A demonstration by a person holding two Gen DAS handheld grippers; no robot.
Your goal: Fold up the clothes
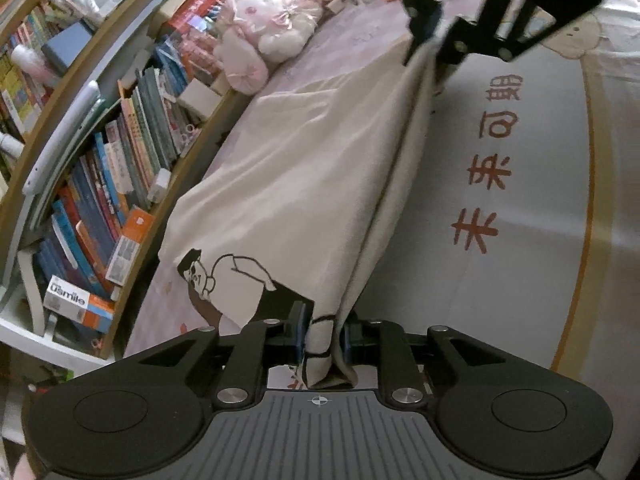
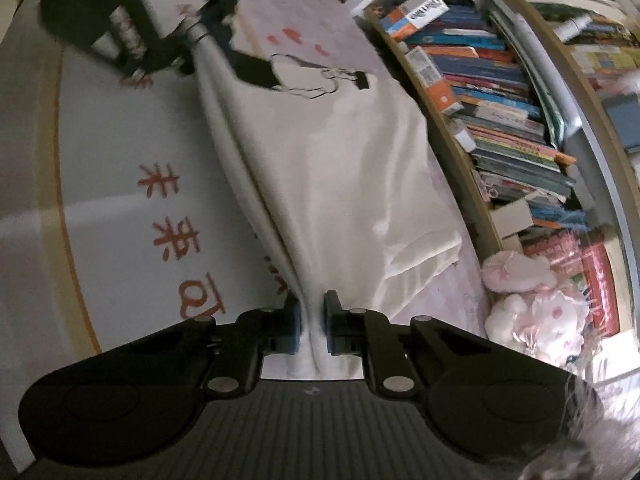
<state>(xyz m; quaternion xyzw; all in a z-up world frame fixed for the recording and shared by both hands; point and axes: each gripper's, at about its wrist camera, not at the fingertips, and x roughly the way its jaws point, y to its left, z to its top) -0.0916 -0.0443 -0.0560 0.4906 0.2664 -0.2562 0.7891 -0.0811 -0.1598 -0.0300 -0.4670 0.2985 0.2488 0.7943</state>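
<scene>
Left tool [image 1: 325,338] and right tool [image 2: 311,326] each clamped on the cream cotton T-shirt with a black cartoon print [image 1: 288,184], stretching one edge taut between them. Rest of it draped over the bed [image 1: 532,184] near the bookshelf-side edge, seemingly to lay a straight fold.

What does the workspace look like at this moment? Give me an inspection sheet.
Surface: bed cover with red characters and a tan band.
Job's things: cream shirt with a black cartoon print, one edge lifted and stretched between both grippers, the rest draped on the bed.
Clutter: pink plush toys at the bed's edge.
Grippers: left gripper shut on the shirt; right gripper shut on the shirt.
Cables: nothing seen.
Surroundings: packed bookshelf alongside the bed.
</scene>
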